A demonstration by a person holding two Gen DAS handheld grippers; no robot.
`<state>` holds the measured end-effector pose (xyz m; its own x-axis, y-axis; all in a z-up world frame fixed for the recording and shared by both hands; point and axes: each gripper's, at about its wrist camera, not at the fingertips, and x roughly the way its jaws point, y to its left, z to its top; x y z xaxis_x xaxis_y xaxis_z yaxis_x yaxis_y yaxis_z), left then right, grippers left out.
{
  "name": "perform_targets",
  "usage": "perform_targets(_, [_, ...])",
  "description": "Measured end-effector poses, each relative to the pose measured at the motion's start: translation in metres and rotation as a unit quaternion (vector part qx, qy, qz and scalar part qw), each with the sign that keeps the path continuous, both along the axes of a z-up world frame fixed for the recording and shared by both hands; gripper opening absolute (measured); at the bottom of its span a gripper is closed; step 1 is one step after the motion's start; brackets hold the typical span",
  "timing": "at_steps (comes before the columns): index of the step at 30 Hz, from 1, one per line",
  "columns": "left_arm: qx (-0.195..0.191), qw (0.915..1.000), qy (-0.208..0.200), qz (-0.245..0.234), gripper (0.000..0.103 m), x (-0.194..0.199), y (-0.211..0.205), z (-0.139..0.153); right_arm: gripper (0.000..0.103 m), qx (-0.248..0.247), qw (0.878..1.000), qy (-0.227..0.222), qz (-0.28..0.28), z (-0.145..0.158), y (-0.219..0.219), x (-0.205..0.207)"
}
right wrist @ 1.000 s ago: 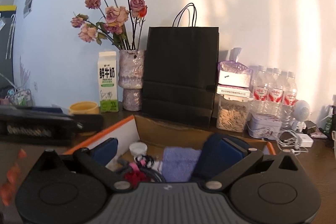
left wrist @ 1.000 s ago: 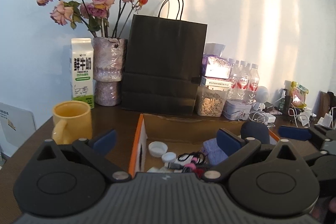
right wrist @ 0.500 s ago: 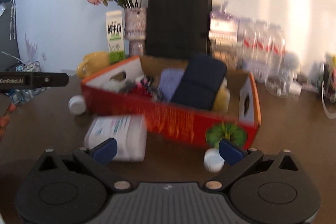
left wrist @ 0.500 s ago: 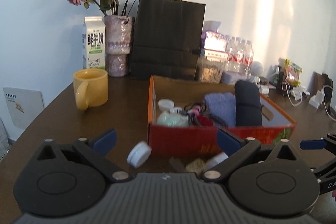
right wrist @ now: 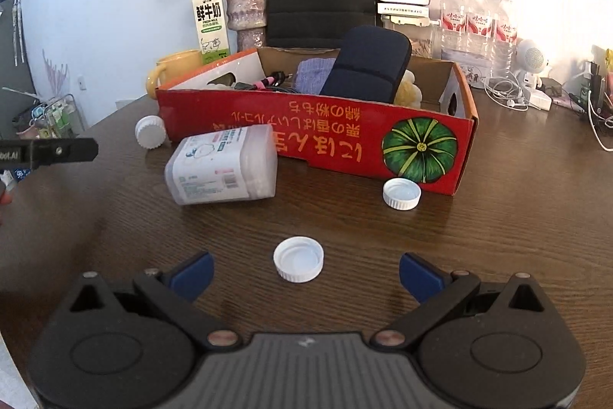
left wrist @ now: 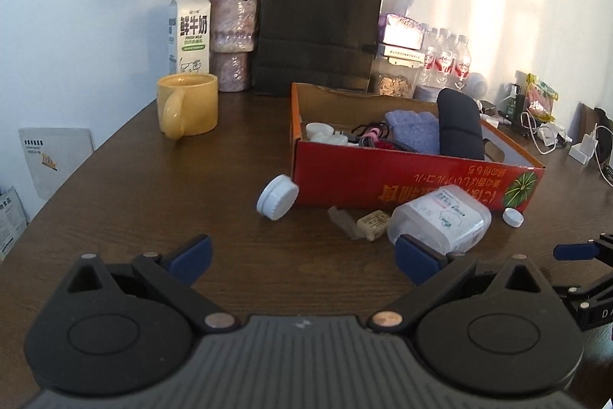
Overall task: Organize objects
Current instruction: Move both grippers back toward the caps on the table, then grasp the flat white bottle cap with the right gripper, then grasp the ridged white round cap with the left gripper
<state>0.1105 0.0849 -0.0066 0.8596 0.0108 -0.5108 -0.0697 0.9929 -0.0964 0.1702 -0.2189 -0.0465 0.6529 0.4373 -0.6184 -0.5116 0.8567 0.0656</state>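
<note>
A red cardboard box [left wrist: 413,175] [right wrist: 329,137] on the brown table holds a dark pouch [right wrist: 364,64], a purple cloth [left wrist: 413,129], cables and white lids. In front of it lie a clear plastic tub [right wrist: 222,169] [left wrist: 440,217] on its side, a white jar [left wrist: 276,196] [right wrist: 150,132], small packets [left wrist: 360,221] and white caps [right wrist: 299,257] [right wrist: 401,193] [left wrist: 512,216]. My left gripper [left wrist: 302,255] is open and empty, short of the packets. My right gripper [right wrist: 304,269] is open, with the nearest cap just beyond its tips.
A yellow mug [left wrist: 187,104], milk carton [left wrist: 190,29], vase of dried roses [left wrist: 233,37], black paper bag [left wrist: 318,29], water bottles [right wrist: 475,22] and chargers with cables [right wrist: 536,94] line the back and sides. The left gripper's side [right wrist: 49,152] shows left in the right wrist view.
Both grippers have pulled back and away from above the box to low over the table in front of it. The loose caps, tub and jar have come into view.
</note>
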Motion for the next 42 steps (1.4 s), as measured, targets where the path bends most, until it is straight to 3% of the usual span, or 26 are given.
perform_targets(4, [-0.002,1.0,0.0,0.005,0.103,-0.003,0.002,0.0,0.102,-0.001,1.0,0.0,-0.005,-0.002,0.001,0.002])
perform_targets(6, [-0.003,1.0,0.0,0.006,0.103,-0.004,0.003,0.0,0.094,-0.003,1.0,0.0,-0.005,-0.003,0.002,0.002])
perform_targets(7, [-0.004,1.0,0.001,0.006,0.103,-0.005,0.004,0.0,0.082,-0.005,1.0,-0.001,-0.005,-0.004,0.003,0.003])
perform_targets(10, [-0.004,1.0,0.001,0.006,0.103,-0.006,0.005,-0.001,0.061,-0.013,1.0,-0.01,0.0,-0.004,0.006,0.001])
perform_targets(13, [-0.005,1.0,0.001,0.008,0.103,-0.006,0.006,-0.001,0.027,-0.02,0.999,-0.021,0.014,-0.002,0.01,-0.003])
perform_targets(30, [-0.007,0.9998,0.006,0.018,0.103,0.0,0.019,-0.004,0.027,-0.019,0.999,-0.047,0.01,0.003,0.016,0.001])
perform_targets(35, [-0.009,0.9998,0.01,0.017,0.103,0.02,0.029,-0.005,0.027,-0.003,0.998,-0.062,-0.009,0.01,0.014,0.008])
perform_targets(42, [0.018,0.9994,0.025,0.014,0.102,0.067,0.029,-0.012,0.027,0.002,0.995,-0.092,-0.033,0.015,0.018,0.021])
